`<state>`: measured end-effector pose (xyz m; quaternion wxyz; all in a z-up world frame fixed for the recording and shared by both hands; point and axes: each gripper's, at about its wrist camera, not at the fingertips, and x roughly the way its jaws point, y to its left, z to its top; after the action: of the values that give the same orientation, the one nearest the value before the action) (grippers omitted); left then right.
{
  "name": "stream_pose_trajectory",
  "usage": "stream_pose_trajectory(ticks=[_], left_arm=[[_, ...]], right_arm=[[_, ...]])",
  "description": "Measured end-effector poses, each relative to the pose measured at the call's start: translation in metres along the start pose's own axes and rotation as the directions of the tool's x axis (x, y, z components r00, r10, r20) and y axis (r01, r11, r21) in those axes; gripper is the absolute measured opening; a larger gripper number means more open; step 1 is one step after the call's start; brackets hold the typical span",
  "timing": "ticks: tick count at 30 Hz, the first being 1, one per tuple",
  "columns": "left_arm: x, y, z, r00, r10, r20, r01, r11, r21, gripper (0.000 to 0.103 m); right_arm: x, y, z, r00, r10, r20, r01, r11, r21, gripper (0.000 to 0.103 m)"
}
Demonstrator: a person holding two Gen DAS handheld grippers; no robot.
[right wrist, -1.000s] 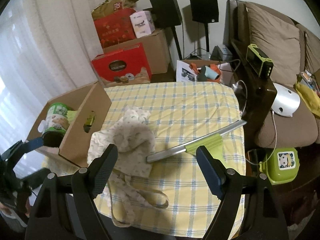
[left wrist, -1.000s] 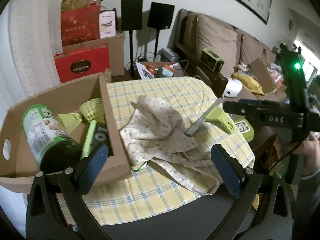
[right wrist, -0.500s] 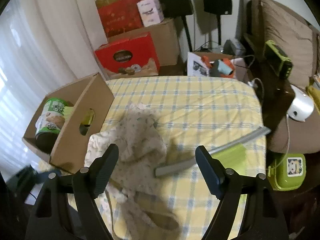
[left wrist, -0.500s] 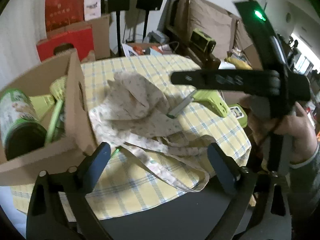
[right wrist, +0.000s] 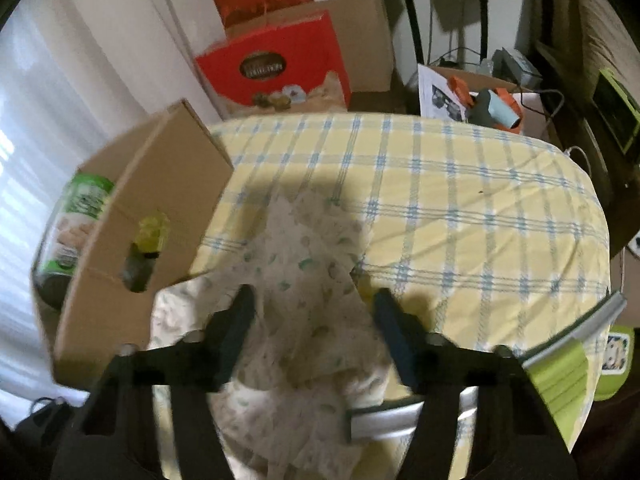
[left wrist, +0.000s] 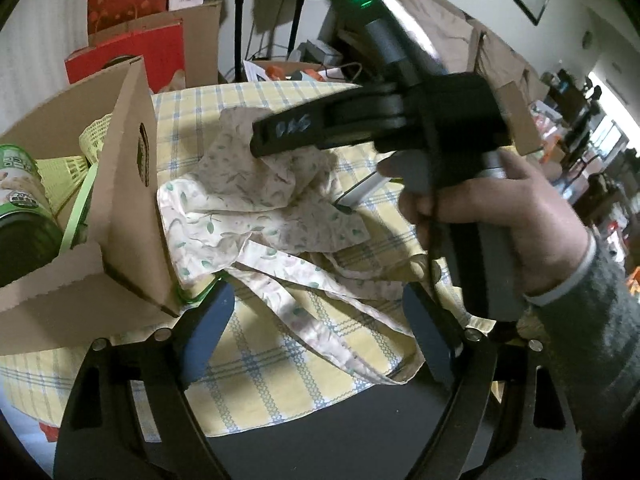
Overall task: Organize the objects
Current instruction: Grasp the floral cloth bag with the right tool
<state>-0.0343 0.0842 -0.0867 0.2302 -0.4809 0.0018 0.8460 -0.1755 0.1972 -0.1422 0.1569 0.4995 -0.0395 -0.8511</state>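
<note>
A crumpled floral cloth (left wrist: pixel 248 208) with long straps lies on the yellow plaid table (left wrist: pixel 280 376), against a cardboard box (left wrist: pixel 124 208). My left gripper (left wrist: pixel 318 320) hangs low over the cloth's near straps. Its jaws are closing, with a strap lying between them and neither pad touching it. A hand holds my right gripper (left wrist: pixel 272 140) down on the cloth's raised middle. In the right wrist view the right gripper (right wrist: pixel 314 304) straddles a hump of the cloth (right wrist: pixel 304 256), jaws closing and not visibly pressing it. A green-handled squeegee (right wrist: pixel 560 372) lies to its right.
The box (right wrist: pixel 160 200) holds a green can (right wrist: pixel 80 216) and yellow-green mesh items (left wrist: pixel 68 168). Red gift boxes (right wrist: pixel 276 64), brown cartons and speaker stands stand behind the table. A sofa and dark side table are to the right, a green lunch box (right wrist: pixel 616 360) on the floor.
Both grippers have come down toward the cloth. The right one swung left from the squeegee to over the cloth's hump and its jaws narrowed; the left jaws narrowed slightly.
</note>
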Motion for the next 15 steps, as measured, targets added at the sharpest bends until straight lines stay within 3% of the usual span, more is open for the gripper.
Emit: stream_pose_trajectory(ticks=[7,15], left_arm=[[-0.008,0.001,0.000,1.000,-0.010,0.014,0.010,1.000,0.002,0.084],[-0.015,-0.001,0.001,0.999,-0.018,0.026,0.018,1.000,0.006,0.084]], right_arm=[[0.013,0.017,-0.002,0.995,-0.101,-0.014,0.099,0.991,-0.087,0.021],[0.005,0.013,-0.003,0.996,-0.083,0.015,0.084,0.995,-0.062,0.009]])
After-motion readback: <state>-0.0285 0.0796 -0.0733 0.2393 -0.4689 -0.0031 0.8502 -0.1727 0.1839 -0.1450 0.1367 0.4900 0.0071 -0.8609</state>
